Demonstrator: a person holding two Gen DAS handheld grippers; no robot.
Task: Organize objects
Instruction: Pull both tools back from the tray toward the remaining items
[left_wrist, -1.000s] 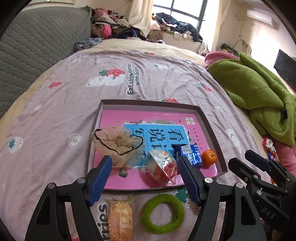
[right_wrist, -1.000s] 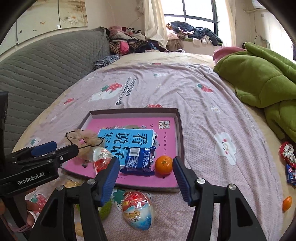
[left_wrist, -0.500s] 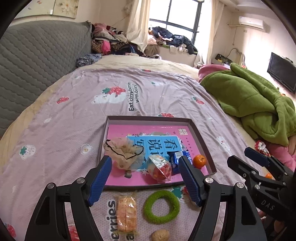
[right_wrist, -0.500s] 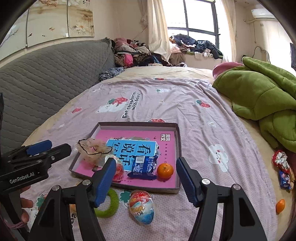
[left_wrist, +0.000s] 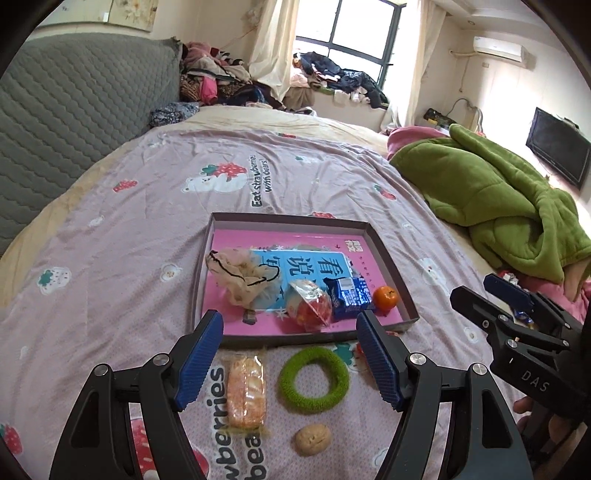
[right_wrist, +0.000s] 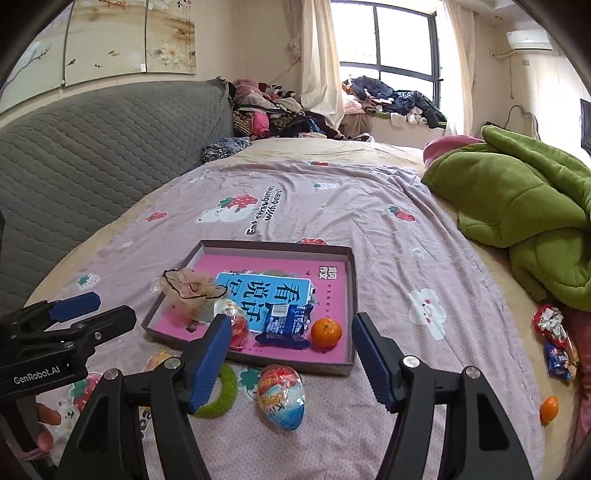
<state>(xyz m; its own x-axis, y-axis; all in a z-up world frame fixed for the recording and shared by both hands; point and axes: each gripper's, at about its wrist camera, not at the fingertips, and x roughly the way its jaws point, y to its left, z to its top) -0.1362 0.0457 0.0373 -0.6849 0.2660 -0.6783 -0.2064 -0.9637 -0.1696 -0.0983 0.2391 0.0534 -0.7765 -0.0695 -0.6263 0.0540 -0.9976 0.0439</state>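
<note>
Both the left claw (left_wrist: 290, 354) and the right claw (right_wrist: 290, 352) are held wide apart and empty above the bed (left_wrist: 110, 229), presumably so that the toy egg (right_wrist: 281, 397), lying just before the tray (right_wrist: 352, 295), can be collected next.

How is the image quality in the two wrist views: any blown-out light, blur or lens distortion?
Left wrist view: window blown out, bed bowed by the fisheye, tray sharp. Right wrist view: window likewise overexposed, dark vignette in the corners, no motion blur on the tongs.
</note>
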